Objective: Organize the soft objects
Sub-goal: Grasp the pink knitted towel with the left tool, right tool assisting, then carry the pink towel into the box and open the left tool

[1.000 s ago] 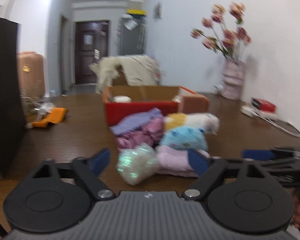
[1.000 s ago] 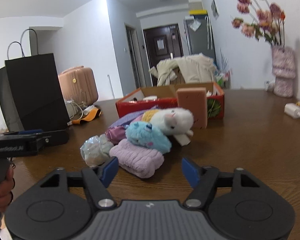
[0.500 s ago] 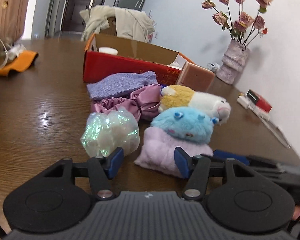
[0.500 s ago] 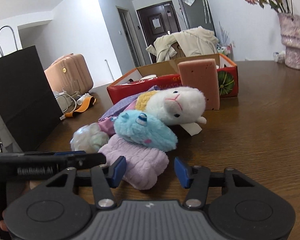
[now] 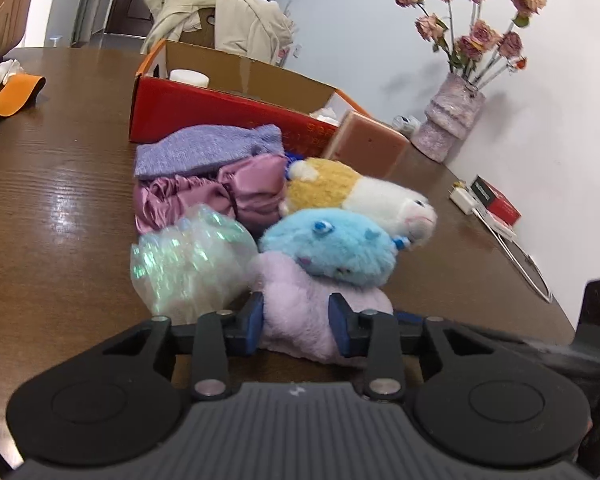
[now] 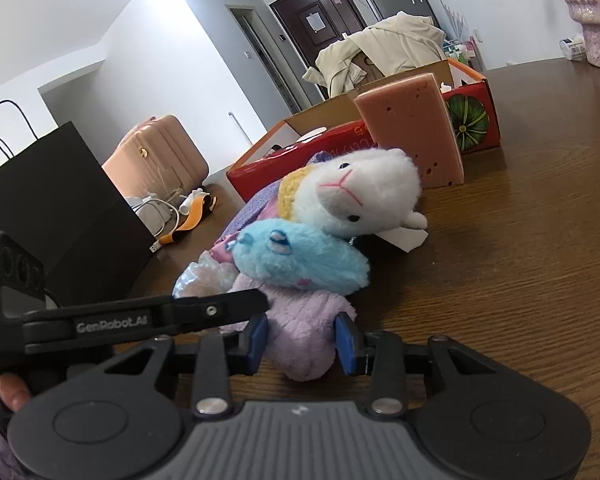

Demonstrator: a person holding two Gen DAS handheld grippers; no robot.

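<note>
Left wrist view: the left gripper [image 5: 296, 322] has dropped in from farther back, jaws closing around the lilac plush towel [image 5: 300, 300] beneath the blue plush toy [image 5: 332, 246].

Right wrist view: the right gripper [image 6: 302, 338] likewise narrows on that towel's other end, below the toy; a two-handed lift looks imminent.

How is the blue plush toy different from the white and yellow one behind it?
The blue plush toy is one colour all over; the white and yellow plush toy has a white face and a yellow back. The blue one rests on the lilac fluffy towel; the white one lies farther back, near the pink sponge block. Both are small, fluffy animals, lying touching.
</note>
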